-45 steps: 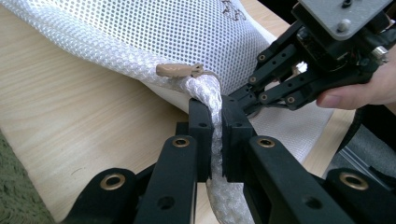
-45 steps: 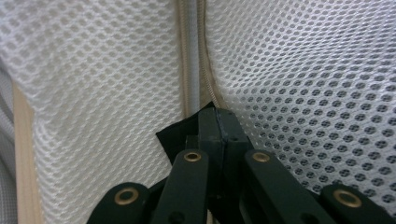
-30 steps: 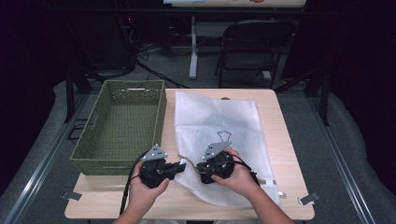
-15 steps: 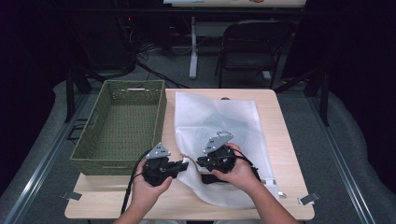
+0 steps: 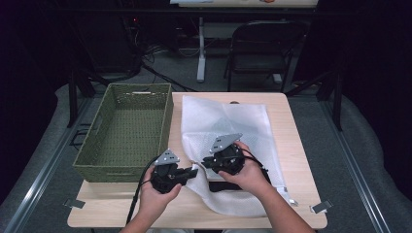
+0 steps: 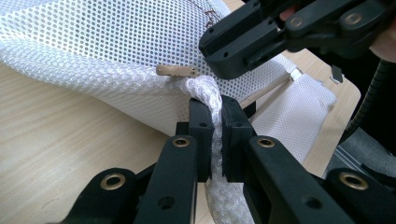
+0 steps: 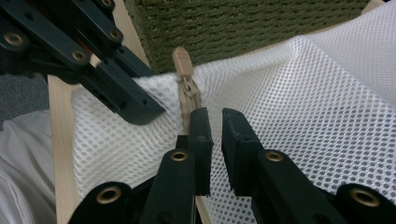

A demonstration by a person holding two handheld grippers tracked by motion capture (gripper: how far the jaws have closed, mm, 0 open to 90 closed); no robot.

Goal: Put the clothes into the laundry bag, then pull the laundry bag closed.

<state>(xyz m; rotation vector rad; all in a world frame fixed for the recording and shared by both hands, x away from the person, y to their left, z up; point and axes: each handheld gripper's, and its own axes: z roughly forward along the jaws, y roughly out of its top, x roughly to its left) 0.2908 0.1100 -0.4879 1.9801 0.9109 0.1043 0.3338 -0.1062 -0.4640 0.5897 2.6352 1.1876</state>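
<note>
The left tongs [image 6: 212,140] are pressed together on a bunched fold of the white mesh bag [image 6: 107,51], pinching it just below a tan zipper pull [image 6: 176,71]. In the high view the left tongs [image 5: 192,171] sit at the bag's left edge, near the front edge of the desk [image 5: 301,213].

The right tongs [image 7: 215,126] hover over the mesh with a narrow gap between the jaws; nothing is gripped between them. The left-hand jaw in that view lies beside the tan zipper [image 7: 186,93]; whether it touches the zipper cannot be told. In the high view the right tongs [image 5: 206,162] point left toward the left tongs, and the two tips are near each other.

The mesh bag [image 5: 228,128] lies flat on the right half of the desk, reaching from near the back edge to near the front edge. A dark item [image 5: 226,186] shows through the mesh under the right hand [image 5: 250,174].

A green woven basket [image 5: 128,128] stands on the left half of the desk, just beside the bag.
</note>
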